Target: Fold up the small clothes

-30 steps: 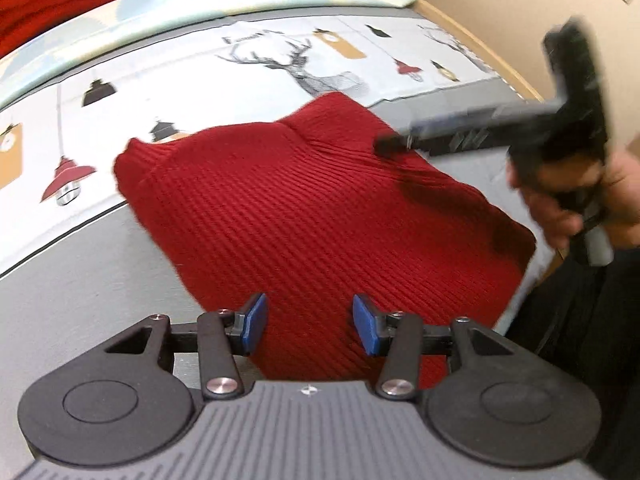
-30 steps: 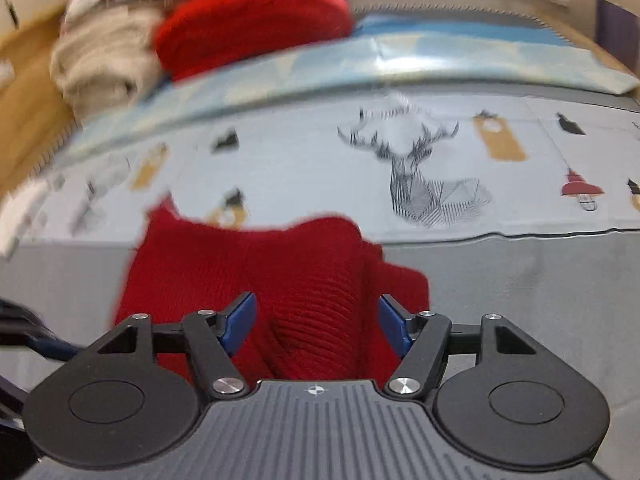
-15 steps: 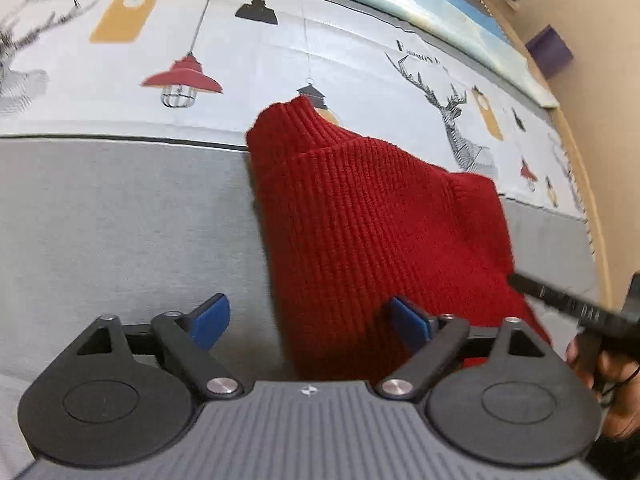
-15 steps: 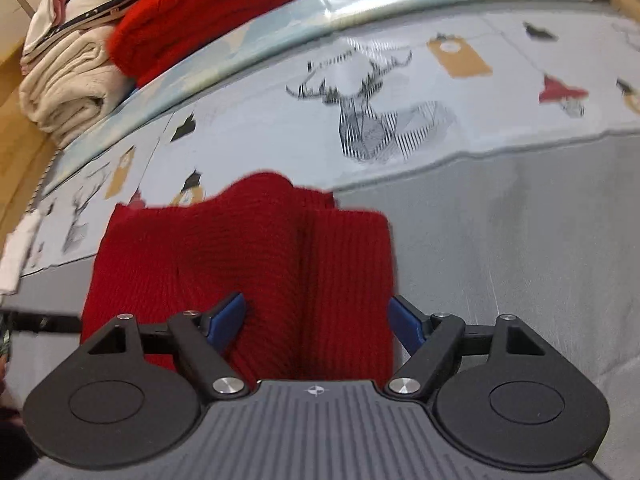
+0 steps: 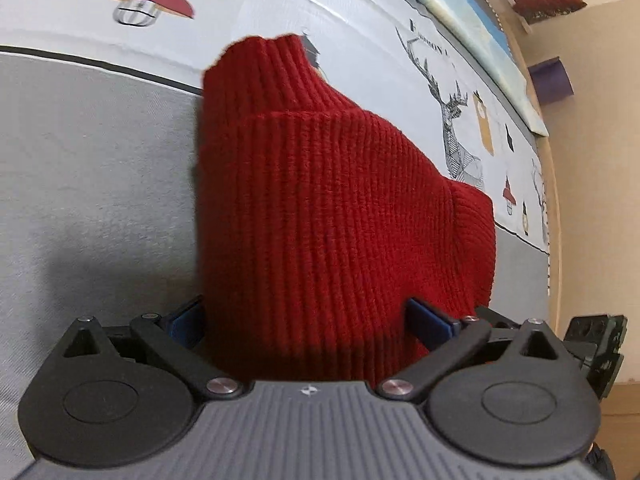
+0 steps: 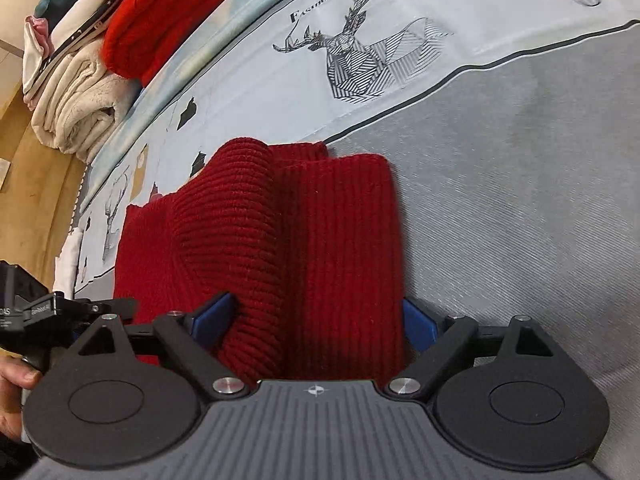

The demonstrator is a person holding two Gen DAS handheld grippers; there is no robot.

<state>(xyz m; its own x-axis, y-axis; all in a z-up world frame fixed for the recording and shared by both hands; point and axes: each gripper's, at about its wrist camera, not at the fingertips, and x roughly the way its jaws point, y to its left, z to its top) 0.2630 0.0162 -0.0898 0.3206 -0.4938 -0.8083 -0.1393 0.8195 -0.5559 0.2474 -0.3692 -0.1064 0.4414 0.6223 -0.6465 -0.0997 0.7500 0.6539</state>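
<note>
A small red ribbed knit sweater (image 5: 328, 208) lies partly folded on the grey and printed bed cover (image 5: 92, 184). My left gripper (image 5: 308, 316) is open, its blue pads astride the sweater's near left edge. In the right wrist view the same sweater (image 6: 280, 240) shows a raised fold down its middle. My right gripper (image 6: 316, 316) is open with the near right part of the sweater between its blue fingers (image 6: 212, 312). The left gripper's body (image 6: 36, 308) shows at the left edge, held by a hand.
A stack of folded clothes (image 6: 120, 40), red, cream and white, sits at the far left of the bed. The printed sheet (image 6: 360, 60) with deer and lamps lies beyond the sweater. A wooden bed edge (image 5: 560, 240) and wall run along the right.
Both grippers have moved down and forward onto the sweater's near edge. The fabric now sits between the open fingers of each; the left jaws have opened wider.
</note>
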